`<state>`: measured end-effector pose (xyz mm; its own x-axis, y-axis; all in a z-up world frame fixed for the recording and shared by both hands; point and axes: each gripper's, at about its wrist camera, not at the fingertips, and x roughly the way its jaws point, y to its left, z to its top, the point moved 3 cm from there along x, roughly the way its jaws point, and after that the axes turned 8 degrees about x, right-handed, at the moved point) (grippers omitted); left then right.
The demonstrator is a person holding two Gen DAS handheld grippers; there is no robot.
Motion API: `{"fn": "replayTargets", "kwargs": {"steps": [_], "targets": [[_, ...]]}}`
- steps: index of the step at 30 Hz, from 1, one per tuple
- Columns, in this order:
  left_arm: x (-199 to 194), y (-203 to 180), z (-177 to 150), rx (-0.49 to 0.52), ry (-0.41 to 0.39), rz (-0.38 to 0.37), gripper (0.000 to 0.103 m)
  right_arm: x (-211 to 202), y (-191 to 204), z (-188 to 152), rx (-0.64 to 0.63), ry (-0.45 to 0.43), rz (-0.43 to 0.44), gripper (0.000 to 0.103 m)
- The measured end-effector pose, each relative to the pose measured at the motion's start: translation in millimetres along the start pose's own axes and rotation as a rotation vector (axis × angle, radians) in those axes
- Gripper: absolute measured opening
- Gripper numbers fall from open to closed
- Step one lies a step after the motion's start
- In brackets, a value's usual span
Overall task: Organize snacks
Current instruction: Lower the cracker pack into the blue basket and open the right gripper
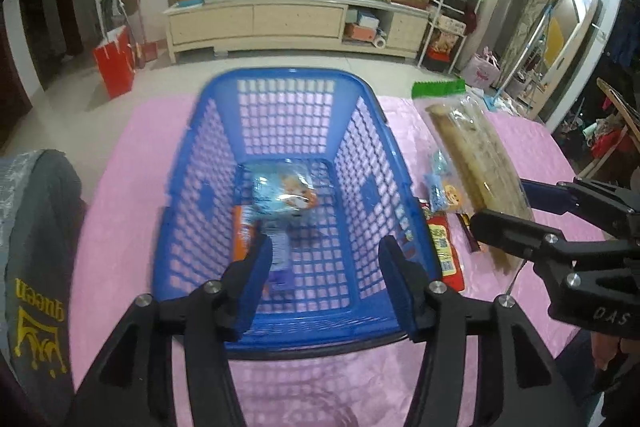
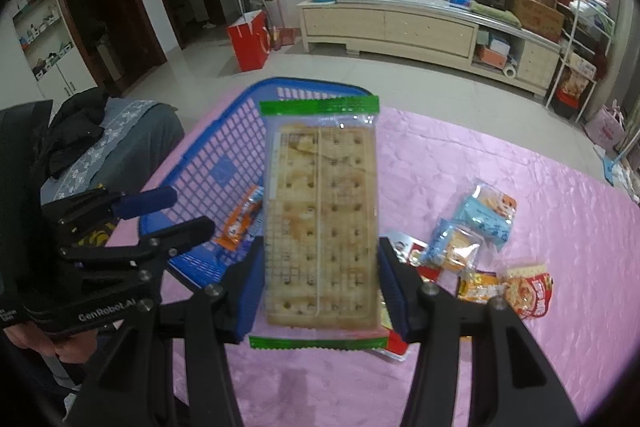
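A blue plastic basket (image 1: 224, 163) stands on the pink tablecloth; it also shows in the right wrist view (image 2: 224, 147). Inside lie a light-blue snack packet (image 1: 284, 191) and an orange packet (image 1: 242, 231). My left gripper (image 1: 320, 283) is open and empty over the basket's near rim. My right gripper (image 2: 320, 287) is shut on a long cracker pack (image 2: 320, 219) with green ends, held above the table right of the basket; the pack also shows in the left wrist view (image 1: 476, 163). Loose snack packets (image 2: 488, 215) lie on the cloth to the right.
Red-and-white snack bags (image 2: 528, 291) lie at the right near the table's front. A red packet (image 1: 444, 251) lies beside the basket's right wall. A grey cushioned chair (image 2: 120, 147) stands left of the table. A cabinet (image 2: 400, 27) stands far behind.
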<state>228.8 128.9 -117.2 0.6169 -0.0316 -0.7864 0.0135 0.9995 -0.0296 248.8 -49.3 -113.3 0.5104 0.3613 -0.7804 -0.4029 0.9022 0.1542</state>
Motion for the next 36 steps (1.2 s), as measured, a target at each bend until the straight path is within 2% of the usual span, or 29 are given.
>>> {"fn": "replayTargets", "kwargs": {"steps": [5,15,20,29,32,34,36], "targets": [[-17,25,-3,-0.019,-0.015,0.049,0.053,4,22,7,-0.023,-0.002,0.02,0.058],[-16,69,-13,-0.079,0.0,0.068,0.053,38,58,21,-0.094,0.051,-0.032,0.058],[-14,78,-17,-0.099,-0.011,0.034,0.053,62,56,22,-0.089,0.099,-0.072,0.058],[1,81,-23,-0.098,0.004,0.025,0.053,83,58,17,-0.094,0.145,-0.13,0.058],[2,81,-24,-0.099,0.004,0.019,0.053,84,59,15,-0.092,0.168,-0.123,0.061],[1,81,-23,-0.1,0.004,0.021,0.053,84,58,12,-0.084,0.188,-0.11,0.071],[0,81,-23,-0.104,0.003,0.021,0.053,79,56,10,-0.081,0.174,-0.119,0.073]]}}
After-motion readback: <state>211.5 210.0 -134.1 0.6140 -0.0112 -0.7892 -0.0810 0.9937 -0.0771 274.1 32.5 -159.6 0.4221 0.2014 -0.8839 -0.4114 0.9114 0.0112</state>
